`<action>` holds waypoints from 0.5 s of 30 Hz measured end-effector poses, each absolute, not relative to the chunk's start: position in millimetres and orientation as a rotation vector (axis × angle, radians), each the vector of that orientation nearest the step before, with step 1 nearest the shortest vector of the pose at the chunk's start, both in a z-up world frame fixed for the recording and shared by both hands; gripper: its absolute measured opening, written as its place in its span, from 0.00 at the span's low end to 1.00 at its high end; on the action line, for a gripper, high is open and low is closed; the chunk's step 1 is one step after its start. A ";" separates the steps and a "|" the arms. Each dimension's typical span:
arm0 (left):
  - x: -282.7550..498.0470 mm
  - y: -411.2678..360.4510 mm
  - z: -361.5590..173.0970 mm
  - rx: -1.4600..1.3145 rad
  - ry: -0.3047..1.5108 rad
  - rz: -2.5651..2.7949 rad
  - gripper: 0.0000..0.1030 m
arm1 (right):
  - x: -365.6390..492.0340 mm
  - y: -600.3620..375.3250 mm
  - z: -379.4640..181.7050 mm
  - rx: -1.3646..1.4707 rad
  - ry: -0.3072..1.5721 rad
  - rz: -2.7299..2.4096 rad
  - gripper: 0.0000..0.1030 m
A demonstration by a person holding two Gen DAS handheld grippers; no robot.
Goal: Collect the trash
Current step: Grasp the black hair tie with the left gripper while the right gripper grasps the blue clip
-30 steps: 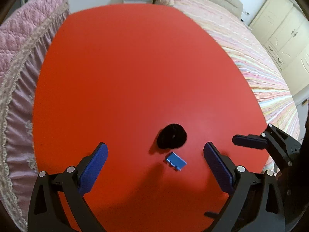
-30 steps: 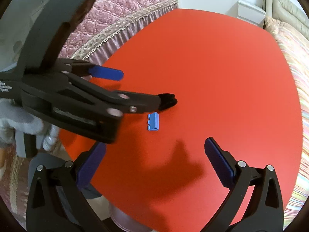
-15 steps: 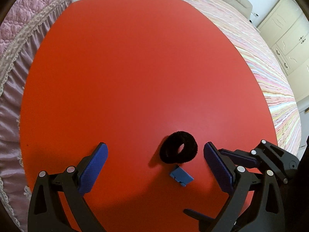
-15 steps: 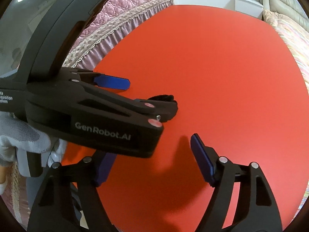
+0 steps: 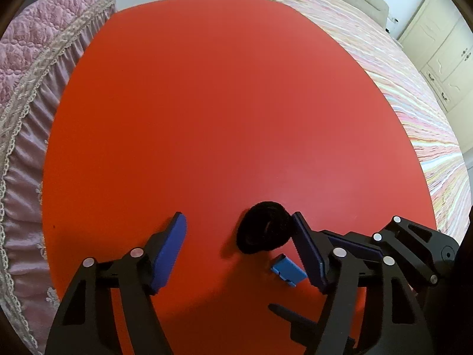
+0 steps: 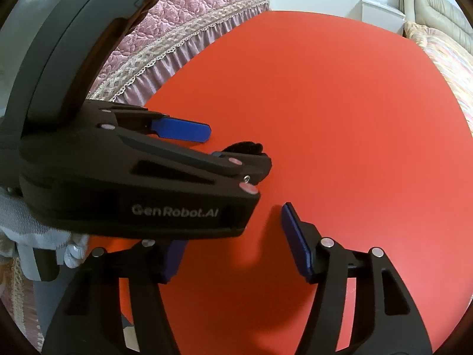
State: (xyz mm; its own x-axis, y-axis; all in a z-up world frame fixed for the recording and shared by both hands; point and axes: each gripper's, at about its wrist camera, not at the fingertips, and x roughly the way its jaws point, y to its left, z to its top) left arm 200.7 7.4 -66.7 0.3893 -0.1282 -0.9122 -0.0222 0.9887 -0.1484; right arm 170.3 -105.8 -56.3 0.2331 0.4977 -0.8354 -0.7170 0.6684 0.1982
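1. Two pieces of trash lie on the round red table (image 5: pixel 221 103), both low and right of centre in the left wrist view: one black fuzzy ring (image 5: pixel 264 232) and one small blue clip (image 5: pixel 288 269), which lies just below the ring.
2. The left gripper (image 5: pixel 239 236) has its two blue-padded fingers spread wide. The black ring sits between them, hard against the inner face of the right-hand pad (image 5: pixel 307 251); the other pad stands well apart from it. Nothing is pinched.
3. The blue clip lies just beside the lower part of that same pad, flat on the table.
4. In the right wrist view the left gripper's black body fills the left of the frame, and only a sliver of the ring (image 6: pixel 245 148) shows above it at centre.
5. The right gripper (image 6: pixel 233 242) is also spread, empty, with bare red table between its pads in the lower half of the frame.
6. One pink quilted bedspread (image 5: pixel 32 68) lies at upper left, and one striped bed (image 5: pixel 399 88) at upper right.
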 end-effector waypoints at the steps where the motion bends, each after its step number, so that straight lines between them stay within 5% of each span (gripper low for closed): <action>1: 200.2 7.8 -66.3 -0.143 1.170 -0.066 0.64 | 169.6 -104.3 -56.3 -0.261 1.037 0.845 0.51; 15: 191.7 16.2 -64.5 -0.150 1.157 -0.057 0.30 | 171.4 -88.8 -58.2 -0.341 1.024 0.842 0.30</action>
State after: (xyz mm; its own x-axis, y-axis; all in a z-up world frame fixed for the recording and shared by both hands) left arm 191.7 16.2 -64.5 0.4018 -0.1221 -0.9075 -0.0327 0.9885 -0.1475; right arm 171.4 -88.8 -58.2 0.2500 0.4540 -0.8552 -0.7518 0.6476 0.1240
